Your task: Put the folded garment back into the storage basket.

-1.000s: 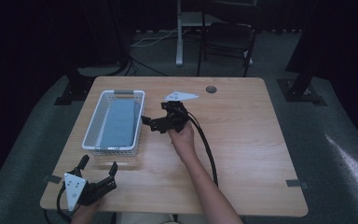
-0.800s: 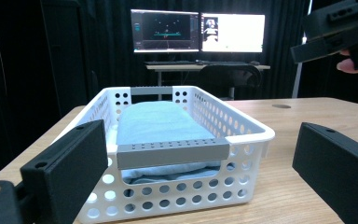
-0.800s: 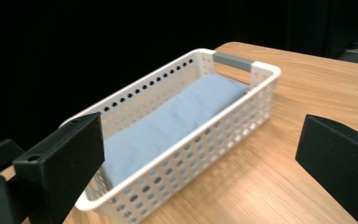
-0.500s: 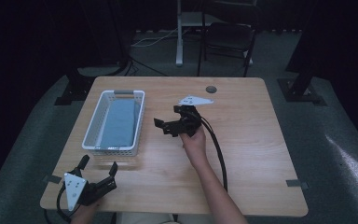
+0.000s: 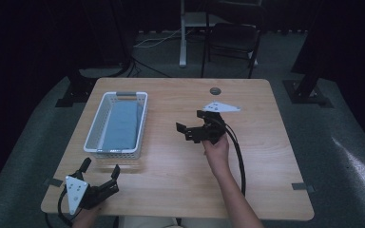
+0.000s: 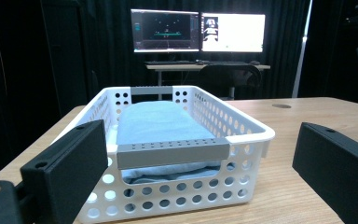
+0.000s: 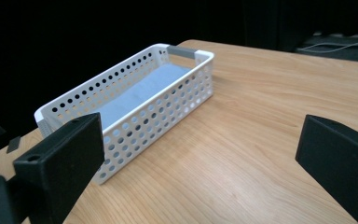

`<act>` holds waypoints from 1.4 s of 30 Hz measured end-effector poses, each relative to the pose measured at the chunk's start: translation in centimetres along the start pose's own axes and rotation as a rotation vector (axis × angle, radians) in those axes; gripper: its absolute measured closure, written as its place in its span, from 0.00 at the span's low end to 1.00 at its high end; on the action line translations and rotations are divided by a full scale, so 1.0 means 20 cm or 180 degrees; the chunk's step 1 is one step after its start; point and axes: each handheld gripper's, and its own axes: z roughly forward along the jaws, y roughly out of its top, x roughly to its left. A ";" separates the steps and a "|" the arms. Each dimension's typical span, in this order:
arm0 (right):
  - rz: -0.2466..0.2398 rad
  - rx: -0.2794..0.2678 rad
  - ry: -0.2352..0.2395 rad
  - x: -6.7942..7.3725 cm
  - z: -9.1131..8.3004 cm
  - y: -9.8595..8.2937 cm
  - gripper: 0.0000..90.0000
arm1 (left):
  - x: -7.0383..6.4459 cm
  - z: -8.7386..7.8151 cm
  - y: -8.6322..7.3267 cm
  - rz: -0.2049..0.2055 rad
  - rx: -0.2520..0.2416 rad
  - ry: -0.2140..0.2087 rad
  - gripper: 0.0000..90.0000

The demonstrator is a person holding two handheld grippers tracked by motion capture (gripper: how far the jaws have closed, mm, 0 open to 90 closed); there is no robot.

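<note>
White basket (image 5: 116,124) sat on the desk (image 5: 266,156), left half — folded blue cloth (image 5: 122,124) inside; right gripper (image 5: 186,132) hovered mid-desk, jaws wide, empty; left gripper (image 5: 100,171) at the near-left corner — jaws wide, empty.

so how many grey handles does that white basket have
2. One grey handle spans the basket's near short end, facing the left gripper; the other is at the far short end. A folded blue cloth lies between them.
</note>
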 end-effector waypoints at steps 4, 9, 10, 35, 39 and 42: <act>0.0027 -0.0009 -0.0042 -0.02 -0.06 -0.01 0.01 | 0.00 0.00 0.00 -0.0001 0.0000 0.0000 0.05; 0.0055 0.0030 -0.0084 -0.03 -0.13 -0.03 0.00 | 0.00 0.00 0.00 -0.0001 0.0002 0.0006 0.05; 0.0063 0.0023 -0.0084 -0.04 -0.14 -0.03 0.01 | 0.00 0.00 0.00 -0.0001 0.0003 0.0007 0.05; 0.0195 -0.0098 -0.0492 -0.14 -0.49 -0.20 0.00 | 0.00 0.00 0.00 -0.0002 0.0006 0.0010 0.05; 0.0170 -0.0103 -0.0586 -0.15 -0.54 -0.23 0.00 | 0.00 0.00 0.00 -0.0001 0.0006 0.0011 0.05; 0.0194 -0.0106 -0.0629 -0.16 -0.56 -0.25 0.00 | 0.00 0.00 0.00 -0.0001 0.0004 0.0013 0.05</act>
